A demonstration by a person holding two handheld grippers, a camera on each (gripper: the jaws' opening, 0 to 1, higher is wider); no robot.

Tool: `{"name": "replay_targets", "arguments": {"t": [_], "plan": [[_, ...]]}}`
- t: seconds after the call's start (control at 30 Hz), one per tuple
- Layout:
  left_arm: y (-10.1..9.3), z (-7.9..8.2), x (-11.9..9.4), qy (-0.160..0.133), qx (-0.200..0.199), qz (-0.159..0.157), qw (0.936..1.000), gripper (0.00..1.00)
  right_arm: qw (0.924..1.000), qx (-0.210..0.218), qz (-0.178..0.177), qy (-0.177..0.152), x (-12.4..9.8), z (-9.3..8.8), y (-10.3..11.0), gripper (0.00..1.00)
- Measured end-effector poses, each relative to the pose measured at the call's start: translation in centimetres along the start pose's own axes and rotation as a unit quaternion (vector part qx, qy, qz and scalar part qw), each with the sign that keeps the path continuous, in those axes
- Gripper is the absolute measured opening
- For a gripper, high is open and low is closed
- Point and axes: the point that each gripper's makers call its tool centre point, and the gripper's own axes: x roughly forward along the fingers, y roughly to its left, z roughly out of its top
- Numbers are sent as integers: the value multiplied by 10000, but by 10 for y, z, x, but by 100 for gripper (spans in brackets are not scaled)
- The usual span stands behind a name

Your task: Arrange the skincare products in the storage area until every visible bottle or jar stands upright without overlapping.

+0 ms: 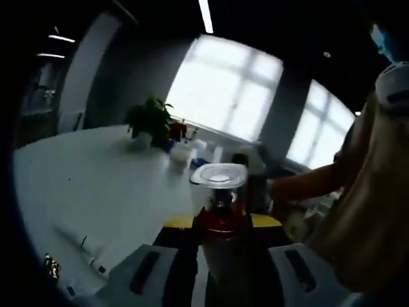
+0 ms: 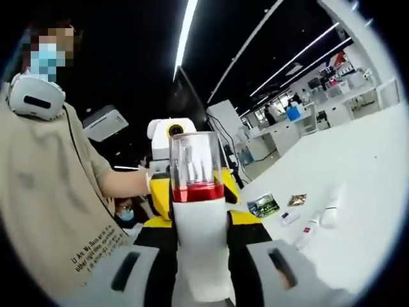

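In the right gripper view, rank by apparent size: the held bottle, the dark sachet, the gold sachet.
1. The bottle in the right claw, though nearness to the camera inflates it.
2. Dark sachet.
3. Gold sachet, farther off, so uncertain.

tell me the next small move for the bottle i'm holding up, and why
Probably lower the bottle toward a bare patch of the white table and stand it upright, clear of the small tubes lying there. Both grippers, right and left, appear to hold it in the air, off the table.
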Motion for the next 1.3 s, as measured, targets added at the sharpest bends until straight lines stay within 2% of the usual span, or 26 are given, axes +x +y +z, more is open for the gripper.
{"name": "replay_targets", "arguments": {"t": [0.13, 0.5, 0.73, 0.9, 1.0, 1.17, 1.3], "plan": [[0, -8, 4, 194, 147, 39, 9997, 25, 9987, -330, -89, 390, -3, -11, -2, 30], [7, -33, 12, 609, 324, 303, 9972, 25, 9915, -801, -256, 996, 1, -41, -15, 31], [27, -56, 16, 837, 324, 707, 9934, 25, 9848, -1036, -395, 1336, 6, -66, -36, 31], [39, -73, 17, 982, 324, 808, 9913, 25, 9815, -1172, -565, 1406, 11, -85, -50, 31], [45, -86, 20, 1157, 405, 824, 9890, 25, 9776, -1390, -634, 1450, 12, -98, -57, 31], [53, -102, 27, 1290, 519, 829, 9868, 25, 9775, -1450, -615, 1407, 9, -111, -67, 31], [57, -113, 31, 1443, 632, 823, 9841, 25, 9726, -1570, -640, 1592, 7, -122, -73, 31]]}}
